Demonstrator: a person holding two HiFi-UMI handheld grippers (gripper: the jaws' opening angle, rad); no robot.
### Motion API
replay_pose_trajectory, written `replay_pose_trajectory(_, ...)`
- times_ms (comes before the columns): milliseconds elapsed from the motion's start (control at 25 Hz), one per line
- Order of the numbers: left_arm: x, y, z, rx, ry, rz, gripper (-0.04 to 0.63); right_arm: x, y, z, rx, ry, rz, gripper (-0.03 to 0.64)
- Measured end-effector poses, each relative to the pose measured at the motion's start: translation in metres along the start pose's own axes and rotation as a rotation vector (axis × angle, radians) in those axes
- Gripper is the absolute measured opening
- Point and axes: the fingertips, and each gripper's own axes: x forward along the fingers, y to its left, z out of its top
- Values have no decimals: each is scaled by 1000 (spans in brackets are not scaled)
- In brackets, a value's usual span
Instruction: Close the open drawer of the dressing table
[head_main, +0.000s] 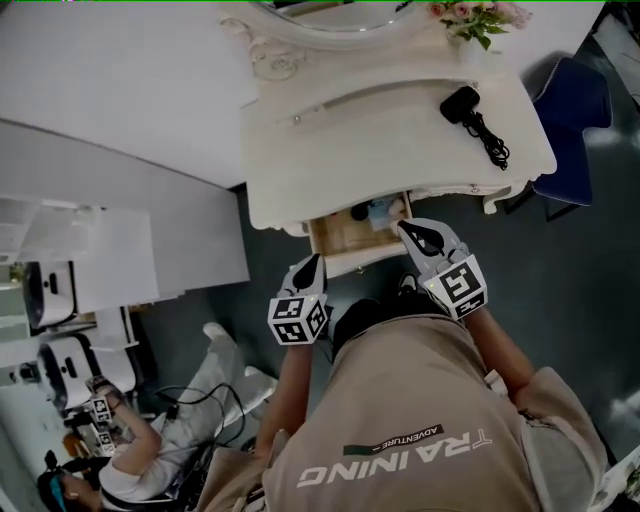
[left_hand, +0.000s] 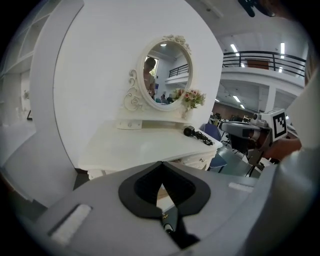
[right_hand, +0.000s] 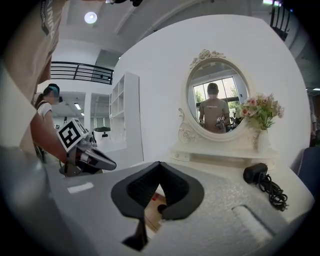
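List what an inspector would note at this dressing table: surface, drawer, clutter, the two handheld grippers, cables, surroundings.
Surface: dressing table top, cream, mostly bare.
Job's things: drawer, open beneath the front edge, small items inside.
Clutter: black device, flowers, mirror.
Grippers: left gripper, jaws together, empty, short of the drawer; right gripper, jaws together, empty, at the drawer's right front corner, contact unclear.
Cables: cord trailing from the black device; floor cables at lower left.
Surroundings: blue chair at right; another person at lower left.
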Motion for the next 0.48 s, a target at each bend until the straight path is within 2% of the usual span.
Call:
replay_pose_trajectory(200,23,5,-54,7,156,8,17,-6,-4,-11,31,24,22,2)
replay_pose_trajectory(480,52,13,-139,-65,364,25,17,-19,-20,-34,76,60,-10,2)
